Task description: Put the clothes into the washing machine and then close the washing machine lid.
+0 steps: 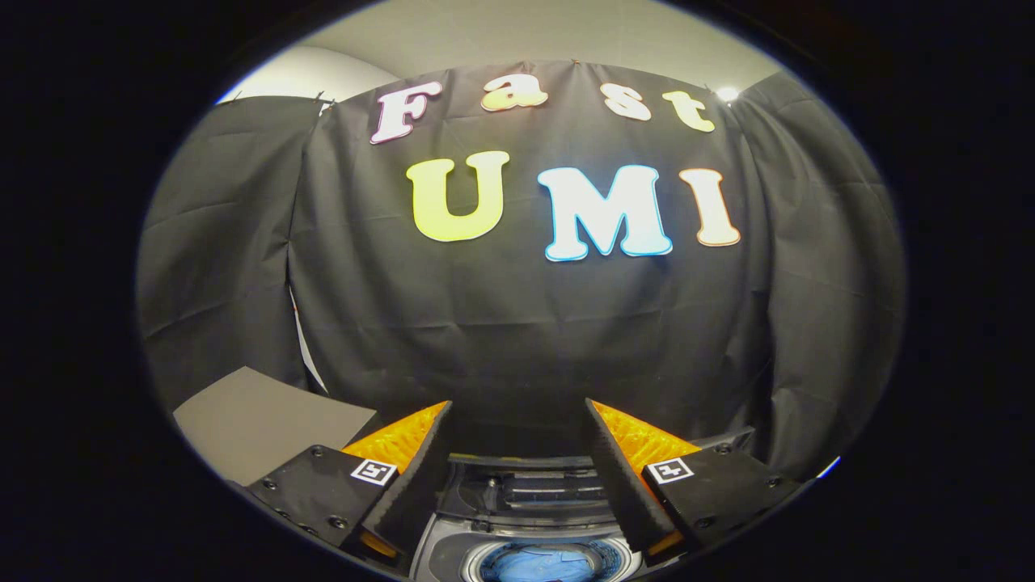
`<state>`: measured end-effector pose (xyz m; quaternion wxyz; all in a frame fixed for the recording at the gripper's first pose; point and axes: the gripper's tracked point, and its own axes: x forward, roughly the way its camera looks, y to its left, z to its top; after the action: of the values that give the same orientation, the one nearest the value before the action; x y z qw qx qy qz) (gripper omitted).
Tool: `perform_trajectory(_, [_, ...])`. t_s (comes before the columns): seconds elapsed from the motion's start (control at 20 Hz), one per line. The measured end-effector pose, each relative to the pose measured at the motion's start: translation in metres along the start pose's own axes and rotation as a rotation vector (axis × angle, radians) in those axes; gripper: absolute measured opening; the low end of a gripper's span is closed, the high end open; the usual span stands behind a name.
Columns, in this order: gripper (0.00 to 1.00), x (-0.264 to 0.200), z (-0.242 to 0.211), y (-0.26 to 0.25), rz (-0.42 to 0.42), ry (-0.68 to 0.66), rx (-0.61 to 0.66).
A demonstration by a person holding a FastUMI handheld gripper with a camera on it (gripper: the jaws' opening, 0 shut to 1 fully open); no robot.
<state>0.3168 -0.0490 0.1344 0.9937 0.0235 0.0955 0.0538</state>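
While my gripper hangs over the washing machine, its two fingers stand wide apart, released, nothing between them and nothing touched. Washing machine sits at bottom centre of the frame, seen from above between and below the fingers. Its lid is up, folded back toward the black cloth wall, just ahead of the fingertips. Round drum opening at the very bottom edge, below the lid; blue clothes lie inside the drum, partly cut off by the frame edge, so I cannot tell how many pieces. Table, grey flat top, at lower left of the frame, beside my left finger, apart from the machine. Cloth wall fills the middle and upper frame; pale ceiling strip along the top.
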Motion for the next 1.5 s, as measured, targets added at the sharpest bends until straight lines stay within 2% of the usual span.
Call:
perform_trajectory(0.4, [0.98,0.061,-0.01,0.0,-0.038,-0.003,-0.068])
perform_trajectory(0.7, [0.98,0.09,-0.052,-0.019,-0.095,0.101,-0.103])
perform_trajectory(0.95, [0.97,0.086,-0.061,-0.019,-0.095,0.093,-0.009])
perform_trajectory(1.5, [0.98,0.038,-0.073,-0.012,-0.069,0.064,-0.033])
